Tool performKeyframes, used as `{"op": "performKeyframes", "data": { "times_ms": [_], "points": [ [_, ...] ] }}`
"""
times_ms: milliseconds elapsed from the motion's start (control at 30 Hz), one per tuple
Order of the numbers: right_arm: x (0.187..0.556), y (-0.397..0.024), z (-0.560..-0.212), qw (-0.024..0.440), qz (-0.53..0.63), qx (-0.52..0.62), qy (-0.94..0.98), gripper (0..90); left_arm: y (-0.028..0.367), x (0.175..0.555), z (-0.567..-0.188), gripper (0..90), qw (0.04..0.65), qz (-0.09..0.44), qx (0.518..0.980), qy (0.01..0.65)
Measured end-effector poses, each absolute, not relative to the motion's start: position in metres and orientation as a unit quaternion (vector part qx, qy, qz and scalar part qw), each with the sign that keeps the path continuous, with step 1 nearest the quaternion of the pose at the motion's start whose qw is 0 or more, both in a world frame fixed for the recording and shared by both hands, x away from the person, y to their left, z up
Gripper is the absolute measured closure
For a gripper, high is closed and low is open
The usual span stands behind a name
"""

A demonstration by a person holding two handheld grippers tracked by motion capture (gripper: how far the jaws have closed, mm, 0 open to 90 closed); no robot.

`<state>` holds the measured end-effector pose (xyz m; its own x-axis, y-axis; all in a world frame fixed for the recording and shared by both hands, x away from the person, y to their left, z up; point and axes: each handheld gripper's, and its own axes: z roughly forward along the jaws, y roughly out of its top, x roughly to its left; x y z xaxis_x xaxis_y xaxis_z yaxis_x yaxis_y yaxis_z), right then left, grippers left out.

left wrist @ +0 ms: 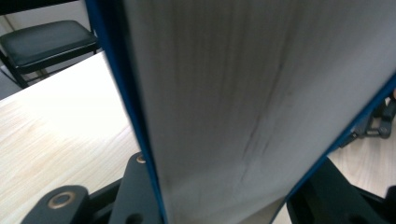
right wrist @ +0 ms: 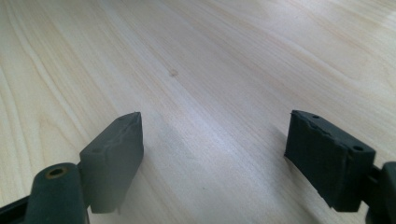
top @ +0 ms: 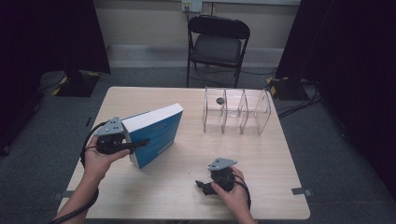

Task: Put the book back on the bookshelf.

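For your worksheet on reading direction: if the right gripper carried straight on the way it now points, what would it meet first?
Most likely the bare table. The right gripper, jaws open and empty, looks angled down at the wood just ahead, though depth is hard to judge.

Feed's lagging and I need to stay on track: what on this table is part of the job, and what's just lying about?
In the job:
- book, tilted up off the table, clamped by the left gripper
- right gripper, open, low over bare wood near the front edge

Lying about:
- clear rack at the back right, a small dark thing in it
- chair behind the table
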<state>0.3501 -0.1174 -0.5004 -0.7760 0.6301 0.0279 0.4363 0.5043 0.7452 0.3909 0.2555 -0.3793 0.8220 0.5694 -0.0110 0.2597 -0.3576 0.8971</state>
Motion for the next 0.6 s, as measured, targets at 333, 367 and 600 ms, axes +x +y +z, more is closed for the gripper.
{"op": "performKeyframes", "data": {
  "times_ms": [333, 367, 600],
  "points": [
    [0.348, -0.115, -0.501, 0.136, 0.381, 0.306, 0.862, 18.1, 0.265, 0.393, -0.382, 60.5, 0.513, 0.159, 0.792, 0.289],
    [0.348, -0.115, -0.501, 0.135, 0.382, 0.307, 0.861, 18.1, 0.265, 0.393, -0.382, 60.4, 0.513, 0.165, 0.791, 0.291],
    [0.348, -0.115, -0.501, 0.136, 0.381, 0.306, 0.862, 18.2, 0.269, 0.391, -0.383, 59.1, 0.504, 0.188, 0.783, 0.311]
  ]
}}
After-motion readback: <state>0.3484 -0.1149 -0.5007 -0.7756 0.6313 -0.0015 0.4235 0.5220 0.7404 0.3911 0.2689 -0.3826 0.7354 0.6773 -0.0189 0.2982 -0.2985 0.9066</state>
